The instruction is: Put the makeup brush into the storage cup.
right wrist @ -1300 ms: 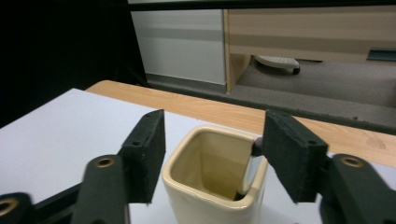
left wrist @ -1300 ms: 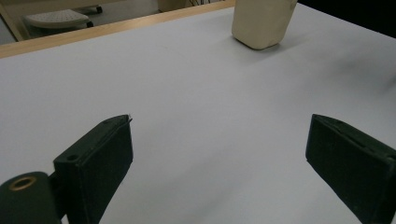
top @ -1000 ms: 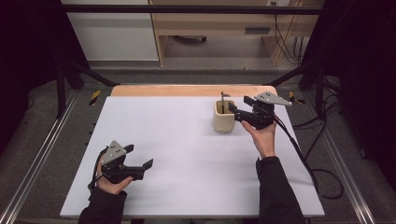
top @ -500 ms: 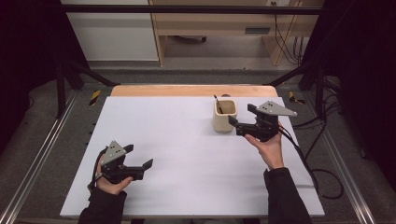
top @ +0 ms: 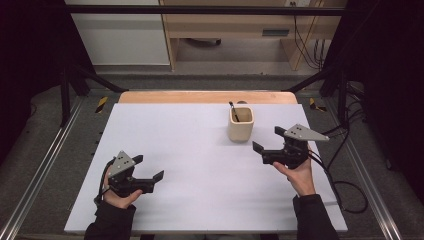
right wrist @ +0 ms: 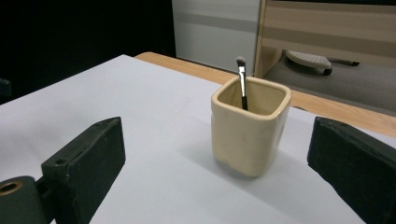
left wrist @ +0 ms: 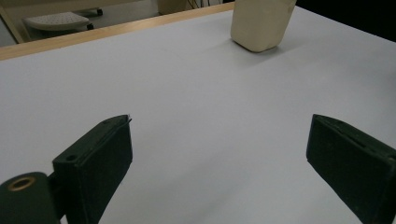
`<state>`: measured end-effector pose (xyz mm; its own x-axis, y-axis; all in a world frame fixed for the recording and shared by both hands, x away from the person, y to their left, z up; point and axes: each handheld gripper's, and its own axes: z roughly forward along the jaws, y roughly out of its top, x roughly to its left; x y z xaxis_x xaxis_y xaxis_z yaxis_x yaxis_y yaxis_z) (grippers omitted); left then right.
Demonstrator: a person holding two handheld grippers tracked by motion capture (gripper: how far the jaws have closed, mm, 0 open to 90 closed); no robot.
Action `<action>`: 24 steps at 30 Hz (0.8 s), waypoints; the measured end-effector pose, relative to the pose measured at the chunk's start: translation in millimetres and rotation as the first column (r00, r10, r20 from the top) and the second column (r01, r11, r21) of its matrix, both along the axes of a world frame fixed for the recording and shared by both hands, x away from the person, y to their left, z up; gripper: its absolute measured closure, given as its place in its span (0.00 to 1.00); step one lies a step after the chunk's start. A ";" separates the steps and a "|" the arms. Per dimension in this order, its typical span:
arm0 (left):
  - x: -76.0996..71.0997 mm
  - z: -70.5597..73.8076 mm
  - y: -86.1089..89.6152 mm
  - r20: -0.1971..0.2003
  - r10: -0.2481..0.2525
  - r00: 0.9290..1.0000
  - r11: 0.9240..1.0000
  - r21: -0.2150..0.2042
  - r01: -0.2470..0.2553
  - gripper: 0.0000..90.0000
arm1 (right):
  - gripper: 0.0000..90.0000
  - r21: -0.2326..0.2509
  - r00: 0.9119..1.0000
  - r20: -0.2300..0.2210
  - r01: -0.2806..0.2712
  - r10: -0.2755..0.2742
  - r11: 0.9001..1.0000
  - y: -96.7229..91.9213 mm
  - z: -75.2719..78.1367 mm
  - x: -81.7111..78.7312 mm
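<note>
White table, unmarked cream cup, brush inside.

A white desk with a wooden far edge stands on grey floor. At 12 o'clock are a white cabinet and a wooden shelf unit. Both sides are dark.

The cup stands on the table toward its far right. A brush stands in the cup, leaning on its far wall.
</note>
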<state>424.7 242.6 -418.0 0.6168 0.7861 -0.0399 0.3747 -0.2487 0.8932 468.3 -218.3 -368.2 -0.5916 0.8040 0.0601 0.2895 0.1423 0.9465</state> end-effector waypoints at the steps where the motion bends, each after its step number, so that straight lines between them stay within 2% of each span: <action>1: 0.0 0.0 0.0 0.000 0.000 1.000 1.000 0.000 0.000 0.07 | 0.05 0.000 1.000 0.000 0.000 0.000 1.000 0.0 0.0 0.0; 9: 0.0 -0.3 0.8 -0.004 0.000 1.000 1.000 -0.009 0.000 0.07 | 0.02 -0.006 1.000 -0.011 -0.015 0.015 1.000 -11.0 -12.6 -17.9; 11: 0.0 -0.4 0.9 -0.005 0.000 1.000 1.000 -0.010 0.000 0.07 | 0.02 -0.016 1.000 -0.008 -0.021 0.021 1.000 -12.2 -13.9 -18.9; 24: -0.4 -2.4 2.2 -0.007 0.011 1.000 1.000 -0.018 -0.011 0.07 | 0.02 -0.003 0.999 -0.038 -0.017 0.017 1.000 -28.0 -35.2 -35.1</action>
<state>424.3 244.8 -420.4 0.6075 0.7921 -0.0588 0.3837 -0.2279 0.8949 433.2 -246.3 -403.4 -0.6025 0.7941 0.0797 0.3225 0.1509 0.9344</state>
